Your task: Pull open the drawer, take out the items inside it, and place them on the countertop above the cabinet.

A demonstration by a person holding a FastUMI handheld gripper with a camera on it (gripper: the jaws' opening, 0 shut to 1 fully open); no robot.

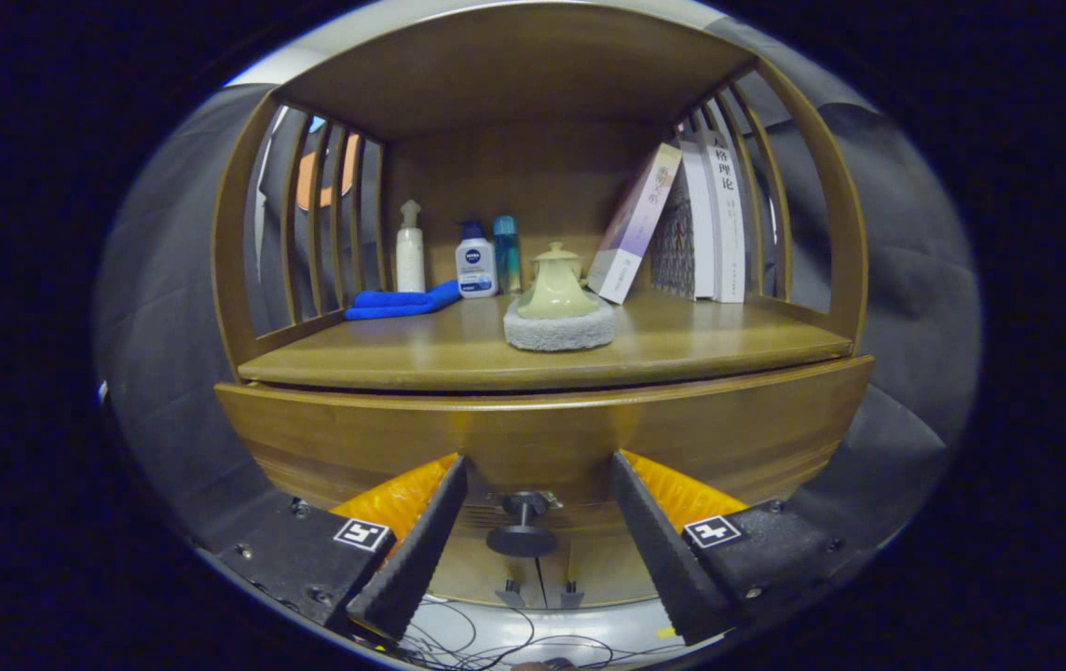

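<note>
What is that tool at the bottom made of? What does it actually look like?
It is a two-finger gripper. Its fingers are long wedges with a ribbed, textured inner face, tapering toward the tips. Each sits on a dark block held with small screws and carrying a square black-and-white marker. Behind each finger shows a patch of glossy orange-yellow body. The fingers stand open, either side of the drawer knob.

Gripper (538,471) level and pointing straight ahead, fingers (426,531) spread wide, jaws parted with a clear gap between the tips, nothing gripped, both fingers converging slightly toward the tips, square marker tag on each finger base
</note>
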